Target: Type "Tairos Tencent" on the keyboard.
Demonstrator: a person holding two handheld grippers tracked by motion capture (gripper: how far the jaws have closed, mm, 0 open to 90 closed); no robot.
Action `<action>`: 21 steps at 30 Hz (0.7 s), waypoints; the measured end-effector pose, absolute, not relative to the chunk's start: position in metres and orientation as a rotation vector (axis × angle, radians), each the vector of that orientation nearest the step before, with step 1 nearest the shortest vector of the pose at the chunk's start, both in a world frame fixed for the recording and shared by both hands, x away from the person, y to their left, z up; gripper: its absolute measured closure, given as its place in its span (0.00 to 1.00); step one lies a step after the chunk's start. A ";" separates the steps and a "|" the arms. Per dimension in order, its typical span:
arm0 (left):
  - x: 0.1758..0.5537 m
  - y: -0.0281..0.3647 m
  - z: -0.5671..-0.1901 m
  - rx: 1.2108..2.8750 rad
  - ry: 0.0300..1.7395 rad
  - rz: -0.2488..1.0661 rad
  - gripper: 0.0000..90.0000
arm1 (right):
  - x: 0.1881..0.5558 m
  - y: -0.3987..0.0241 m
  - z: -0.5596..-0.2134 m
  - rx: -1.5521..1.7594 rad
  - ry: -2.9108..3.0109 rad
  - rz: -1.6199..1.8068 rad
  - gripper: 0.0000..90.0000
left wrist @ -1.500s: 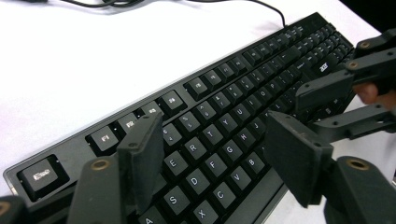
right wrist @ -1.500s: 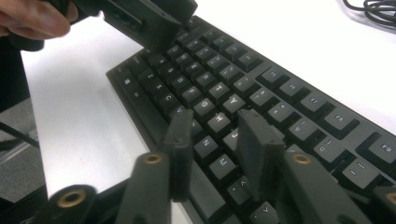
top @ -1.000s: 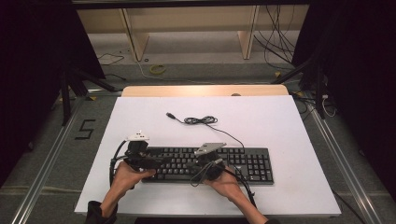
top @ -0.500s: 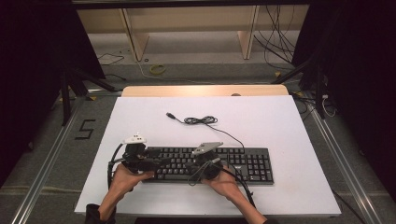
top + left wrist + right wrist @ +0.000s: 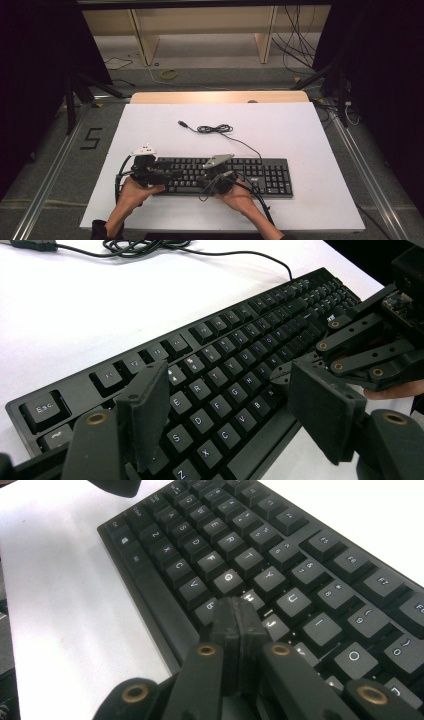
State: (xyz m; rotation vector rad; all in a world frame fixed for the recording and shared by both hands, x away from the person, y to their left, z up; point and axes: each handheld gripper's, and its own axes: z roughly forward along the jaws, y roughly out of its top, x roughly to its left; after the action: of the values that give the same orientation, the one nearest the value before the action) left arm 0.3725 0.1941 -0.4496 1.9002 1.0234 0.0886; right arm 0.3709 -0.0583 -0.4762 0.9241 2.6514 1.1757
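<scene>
A black keyboard (image 5: 250,172) lies along the near part of the white table (image 5: 280,130), and its cable (image 5: 216,129) curls behind it to a loose plug (image 5: 183,123). My left gripper (image 5: 172,175) is at the keyboard's left end and stands open over the letter keys (image 5: 210,395), its pads (image 5: 145,415) wide apart with nothing between them. My right gripper (image 5: 204,179) hovers over the middle of the keyboard, pointing left. Its jaws are shut, and the tip (image 5: 235,615) sits just above the keys around H (image 5: 252,599). In the left gripper view the right gripper (image 5: 282,375) faces mine with its jaws together.
The keyboard's number pad (image 5: 275,177) lies to the right of both hands. Bare white table surrounds the cable. A wooden edge (image 5: 220,96) runs along the table's far side, with shelf legs and loose wires on the floor behind. A "5" (image 5: 91,139) is marked on the floor at left.
</scene>
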 end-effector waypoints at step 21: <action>0.373 0.193 -0.451 1.912 1.019 0.094 0.36 | 0.371 -0.062 -0.474 0.962 2.620 1.204 0.98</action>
State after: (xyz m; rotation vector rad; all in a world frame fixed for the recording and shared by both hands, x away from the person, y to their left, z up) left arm 0.3734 0.1933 -0.4512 1.9119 1.0190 0.0940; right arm 0.3709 -0.0616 -0.4737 0.9617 2.6200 1.2036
